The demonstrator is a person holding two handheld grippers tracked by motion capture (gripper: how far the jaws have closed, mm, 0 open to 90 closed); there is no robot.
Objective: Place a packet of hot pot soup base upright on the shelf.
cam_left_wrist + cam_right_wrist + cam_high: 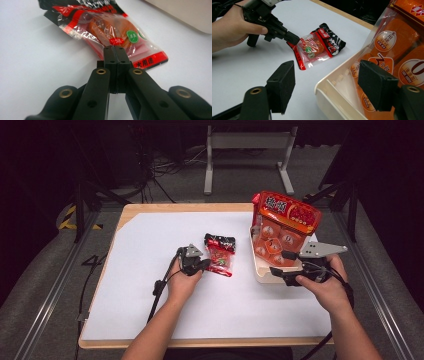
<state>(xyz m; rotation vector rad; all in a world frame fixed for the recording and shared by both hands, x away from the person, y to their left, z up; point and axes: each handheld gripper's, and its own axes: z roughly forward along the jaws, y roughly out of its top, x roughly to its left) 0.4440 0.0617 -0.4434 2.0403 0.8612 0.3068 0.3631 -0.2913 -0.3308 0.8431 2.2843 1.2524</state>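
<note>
A small red-and-black snack packet (219, 255) (107, 27) (317, 47) lies flat on the white sheet near the table's middle. My left gripper (206, 264) (114, 48) (294, 39) reaches in from the packet's left, its jaws pressed together on the packet's red edge seam. A cream tray (260, 272) (329, 100) at the right holds a large orange bag (287, 215) (402, 45) of round snack packs, leaning upright. My right gripper (281, 263) (329, 83) stands open at the tray's near corner, one jaw outside the wall and one over the inside, touching nothing.
A white sheet (150, 295) covers most of the wooden table (150, 208). Metal rails run along both sides of the table. A grey stand (247, 150) and cables are on the floor behind.
</note>
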